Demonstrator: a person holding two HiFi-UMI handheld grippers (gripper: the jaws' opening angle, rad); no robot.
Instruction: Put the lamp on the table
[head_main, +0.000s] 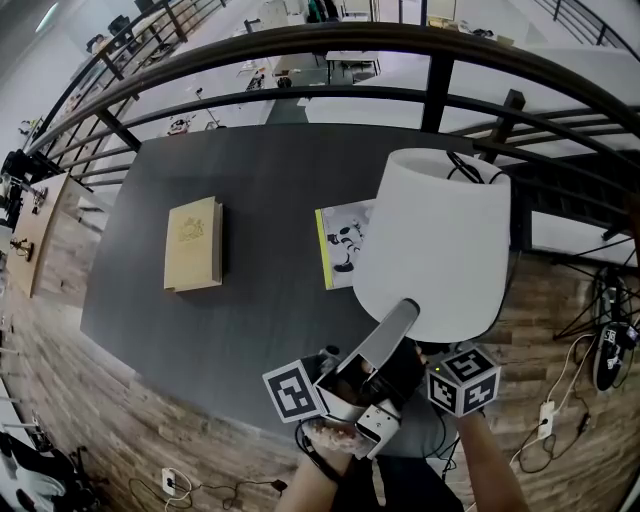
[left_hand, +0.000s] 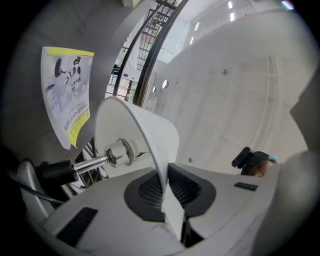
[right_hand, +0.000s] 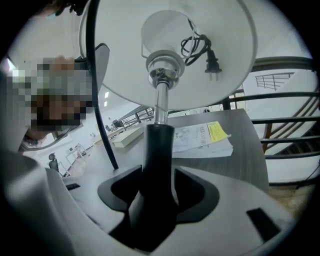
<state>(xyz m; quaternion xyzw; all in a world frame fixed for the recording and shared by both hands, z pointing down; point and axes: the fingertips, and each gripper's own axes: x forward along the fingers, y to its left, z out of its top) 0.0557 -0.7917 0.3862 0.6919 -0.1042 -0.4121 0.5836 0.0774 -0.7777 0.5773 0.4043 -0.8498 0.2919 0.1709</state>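
The lamp (head_main: 435, 240) hung above the near right part of the table (head_main: 250, 300). Its stem ran up and away from the right gripper (right_hand: 159, 185), whose wide-set jaws clasped the black lower part. The left gripper (left_hand: 169, 192) pinched the shade's rim (thin, probably bendy). The tabletop lay just below and to the far left.

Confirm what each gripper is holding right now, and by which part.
Both hold the lamp. The left gripper pinches the rim of its shade; the right gripper appears closed round its black stem.
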